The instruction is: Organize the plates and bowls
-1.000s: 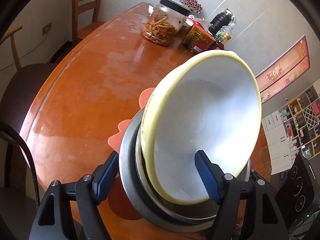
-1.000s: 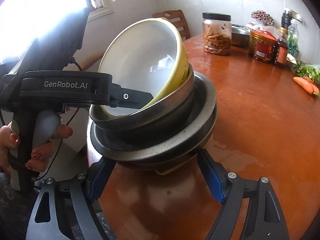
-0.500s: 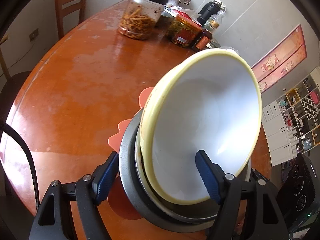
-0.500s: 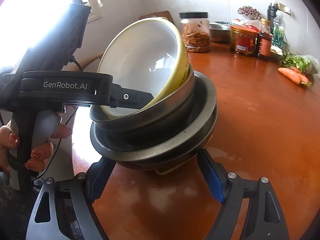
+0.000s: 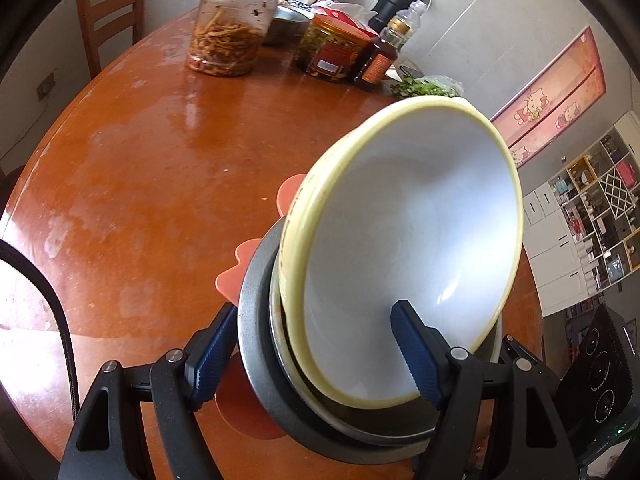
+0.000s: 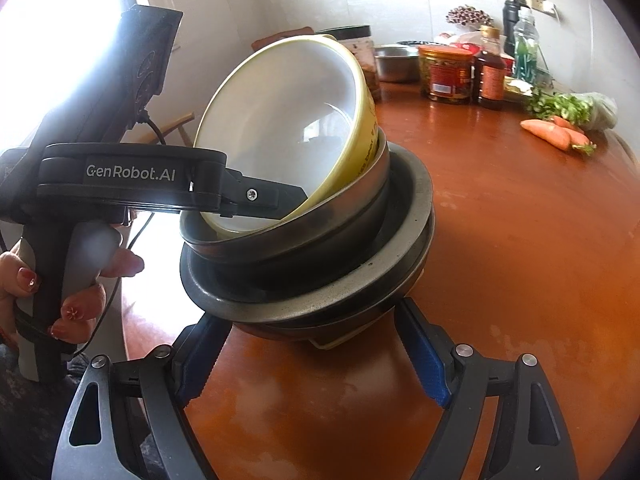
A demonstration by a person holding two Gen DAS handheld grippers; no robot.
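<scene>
A yellow bowl [image 5: 400, 220] with a white inside tops a tilted stack over the table. Beneath it nest a steel bowl [image 6: 320, 240], a wide grey metal plate [image 6: 400, 272] and an orange plastic plate [image 5: 240, 276]. My left gripper [image 5: 314, 312] is shut on the stack, one pad inside the yellow bowl and the other under the grey plate's rim. In the right wrist view its upper finger [image 6: 280, 200] reaches into the bowl. My right gripper [image 6: 308, 314] clamps the stack's lower bowls from the opposite side. The stack's underside is hidden.
The round orange-brown table [image 5: 140, 160] carries a jar of pickled strips [image 5: 228, 32], a red-lidded jar [image 5: 336, 48], a sauce bottle [image 5: 380, 56], carrots [image 6: 556, 132] and greens at its far side. A wooden chair [image 5: 108, 12] stands behind. A person's hand [image 6: 24, 280] grips the left handle.
Both grippers have carried the stack across the table; the jars and bottles at the far side now show closer and more central. Both grips look unchanged.
</scene>
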